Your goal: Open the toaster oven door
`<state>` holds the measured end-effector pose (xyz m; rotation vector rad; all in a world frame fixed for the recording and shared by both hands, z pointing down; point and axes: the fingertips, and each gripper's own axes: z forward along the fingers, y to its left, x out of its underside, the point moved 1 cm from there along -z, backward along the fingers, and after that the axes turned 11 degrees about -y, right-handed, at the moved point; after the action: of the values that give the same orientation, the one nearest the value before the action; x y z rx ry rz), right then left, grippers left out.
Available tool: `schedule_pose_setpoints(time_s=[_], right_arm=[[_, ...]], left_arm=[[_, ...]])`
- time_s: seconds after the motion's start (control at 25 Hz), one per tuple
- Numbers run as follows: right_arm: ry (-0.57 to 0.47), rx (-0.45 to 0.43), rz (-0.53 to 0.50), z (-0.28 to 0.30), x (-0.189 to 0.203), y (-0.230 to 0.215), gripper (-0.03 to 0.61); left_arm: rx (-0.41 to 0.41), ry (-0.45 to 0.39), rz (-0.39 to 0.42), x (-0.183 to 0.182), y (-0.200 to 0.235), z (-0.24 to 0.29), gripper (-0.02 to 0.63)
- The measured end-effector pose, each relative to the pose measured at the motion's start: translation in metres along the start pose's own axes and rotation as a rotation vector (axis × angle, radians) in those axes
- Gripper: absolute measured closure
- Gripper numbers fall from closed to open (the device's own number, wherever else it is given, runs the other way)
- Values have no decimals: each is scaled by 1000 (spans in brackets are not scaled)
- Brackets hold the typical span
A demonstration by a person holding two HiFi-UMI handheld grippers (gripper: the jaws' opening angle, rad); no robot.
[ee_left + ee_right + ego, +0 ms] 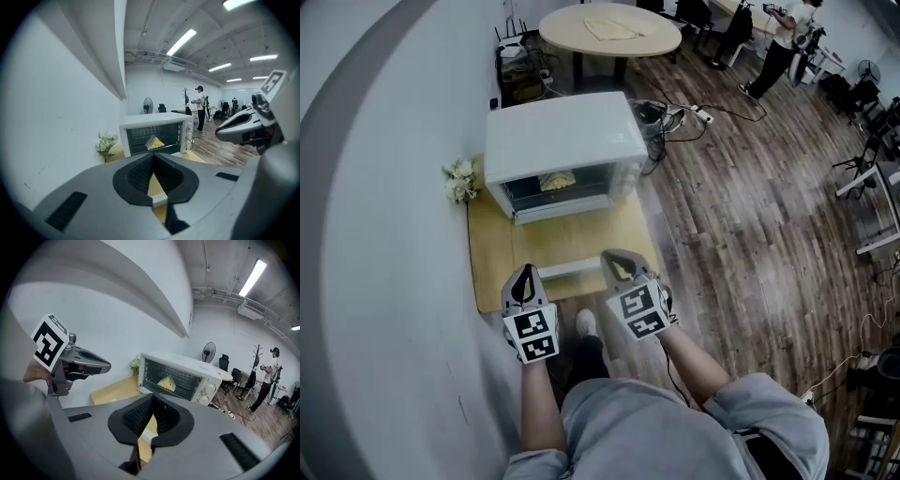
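A white toaster oven stands at the back of a wooden table. Its glass door lies folded down flat, with the white handle bar towards me. Inside the oven sits a yellow wedge of food, also visible in the left gripper view and the right gripper view. My left gripper hovers by the table's near edge, shut and empty. My right gripper is just right of the handle, shut and empty too. Each gripper's pads meet at the tips.
A small bunch of white flowers stands left of the oven against the white wall. Behind it are a round table, floor cables and a person far off. Wood floor lies to the right.
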<state>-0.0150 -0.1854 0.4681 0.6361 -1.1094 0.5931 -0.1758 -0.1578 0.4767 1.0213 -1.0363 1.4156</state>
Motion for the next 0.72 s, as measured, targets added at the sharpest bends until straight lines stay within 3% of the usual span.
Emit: schedule_pose_setpoints(time_s=[0.72], right_arm=[[-303,122,95,-33,-124,-19,579]], left_arm=[[36,-263,-126,-120,-5,-18,611]])
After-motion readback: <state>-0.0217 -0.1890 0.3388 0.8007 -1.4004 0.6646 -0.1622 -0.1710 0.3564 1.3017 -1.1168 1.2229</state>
